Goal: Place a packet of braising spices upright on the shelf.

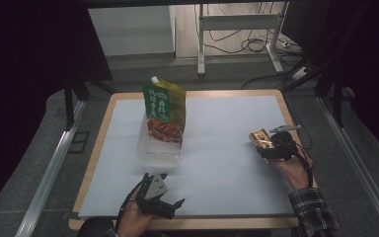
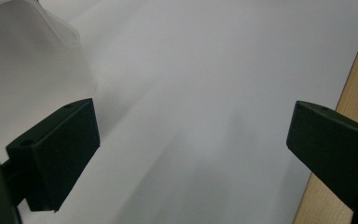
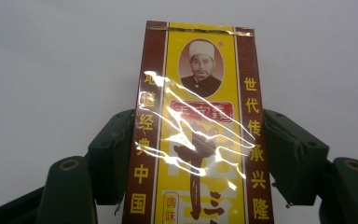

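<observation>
Both grippers work over a white sheet (image 1: 217,148) laid on a wooden table (image 1: 98,128); the right gripper (image 1: 265,143) sits at the right side of the sheet, its jaws closed against the two long sides of a small yellow and maroon box (image 1: 260,138); in the right gripper view the box (image 3: 196,135) stands between the black jaws, wrapped in shiny film, with a printed portrait near its far end and columns of yellow characters down its maroon borders; the left gripper (image 1: 170,196) rests low near the front edge of the sheet, grey three-cornered plate (image 1: 155,186) on top, jaws spread wide with nothing between them; in the left gripper view the jaws stand far apart over bare white sheet, with the table's wooden edge at the right; a green and yellow spouted pouch (image 1: 165,114) stands upright in a clear container (image 1: 159,148) toward the back left of the sheet, well apart from both grippers; a plaid sleeve (image 1: 312,210) covers the right forearm
</observation>
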Tool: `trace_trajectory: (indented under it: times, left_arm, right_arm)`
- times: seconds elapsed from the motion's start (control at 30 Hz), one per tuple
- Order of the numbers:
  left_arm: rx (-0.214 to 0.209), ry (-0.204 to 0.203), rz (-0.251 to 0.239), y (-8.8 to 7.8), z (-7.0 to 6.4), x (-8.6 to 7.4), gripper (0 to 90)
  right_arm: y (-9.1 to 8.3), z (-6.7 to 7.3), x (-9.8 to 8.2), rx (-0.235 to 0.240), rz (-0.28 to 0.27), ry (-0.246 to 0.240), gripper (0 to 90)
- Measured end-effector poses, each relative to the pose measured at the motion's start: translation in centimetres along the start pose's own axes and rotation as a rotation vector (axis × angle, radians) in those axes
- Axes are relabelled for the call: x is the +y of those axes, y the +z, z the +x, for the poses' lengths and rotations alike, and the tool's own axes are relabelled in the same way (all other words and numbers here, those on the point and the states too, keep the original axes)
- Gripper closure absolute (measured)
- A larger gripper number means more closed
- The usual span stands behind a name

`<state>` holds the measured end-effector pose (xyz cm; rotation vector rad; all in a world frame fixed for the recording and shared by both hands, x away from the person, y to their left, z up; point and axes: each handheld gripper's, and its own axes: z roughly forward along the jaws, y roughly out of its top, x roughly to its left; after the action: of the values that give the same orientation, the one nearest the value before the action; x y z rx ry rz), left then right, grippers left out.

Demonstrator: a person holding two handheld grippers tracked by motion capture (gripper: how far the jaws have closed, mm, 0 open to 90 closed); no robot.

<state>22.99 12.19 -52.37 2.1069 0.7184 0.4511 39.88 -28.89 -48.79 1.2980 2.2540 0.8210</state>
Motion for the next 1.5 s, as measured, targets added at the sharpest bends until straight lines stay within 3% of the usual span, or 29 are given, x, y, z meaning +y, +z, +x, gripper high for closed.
trace_trajectory:
  times: [0.5, 1.0, 1.4, 1.5]
  left_arm:
    - [0.001, 0.006, 0.003, 0.0, -0.1, 0.0, 2.5]
    - [0.000, 0.010, 0.006, 0.1, -0.1, 0.0, 2.6]
    - [-0.002, 0.011, 0.006, 0.1, -0.1, 0.0, 2.6]
    - [-0.002, 0.011, 0.007, 0.1, -0.1, 0.0, 2.6]
  right_arm:
    - [-0.6, 5.1, -0.1, 0.114, 0.002, -0.132, 31.3]
    - [-0.4, 8.5, -0.3, 0.200, 0.007, -0.201, 31.4]
    - [1.4, 8.7, -1.2, 0.213, 0.085, -0.241, 30.4]
    - [1.4, 8.6, -1.1, 0.231, 0.089, -0.231, 24.9]
